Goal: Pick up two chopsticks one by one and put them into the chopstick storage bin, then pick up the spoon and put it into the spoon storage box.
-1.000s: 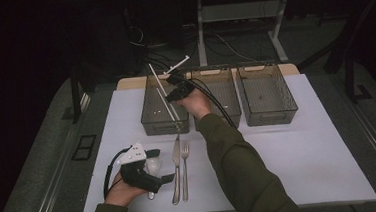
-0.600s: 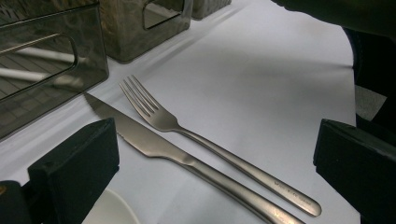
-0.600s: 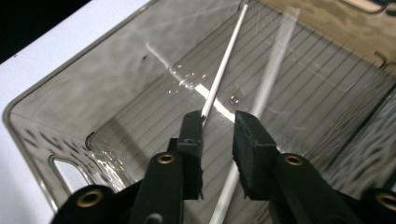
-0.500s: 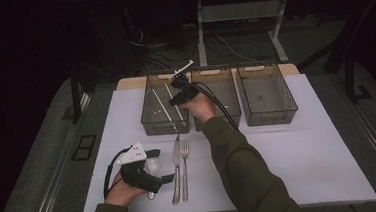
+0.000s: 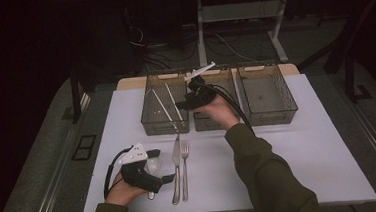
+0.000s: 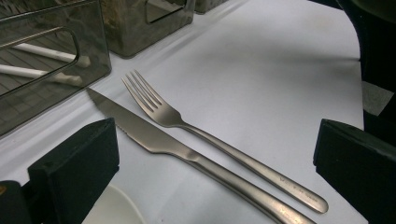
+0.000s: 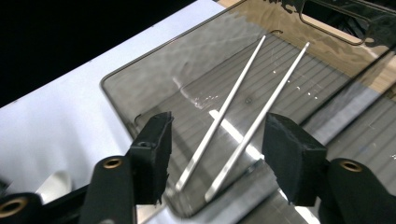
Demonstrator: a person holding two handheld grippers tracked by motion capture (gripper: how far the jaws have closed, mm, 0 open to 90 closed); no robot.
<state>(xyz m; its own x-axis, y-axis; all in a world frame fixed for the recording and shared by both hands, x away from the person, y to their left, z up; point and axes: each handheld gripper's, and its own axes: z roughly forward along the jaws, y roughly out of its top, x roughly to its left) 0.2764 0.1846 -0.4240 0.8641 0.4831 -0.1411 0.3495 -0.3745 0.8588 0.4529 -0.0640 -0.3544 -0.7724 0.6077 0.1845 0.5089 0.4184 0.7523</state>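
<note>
Right gripper: jaws just opened, apart, empty, above two chopsticks lying in left bin. Left gripper: jaws wide, empty, resting on surface beside knife and fork; knife handle cut off.

no readable txt; fork handle has a tiny stamp, too small to read.

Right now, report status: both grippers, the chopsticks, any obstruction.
Right gripper open, its fingers just opened, above the left bin. Two chopsticks lying free inside it. Left gripper open, resting beside knife and fork. Nothing obstructing.
</note>
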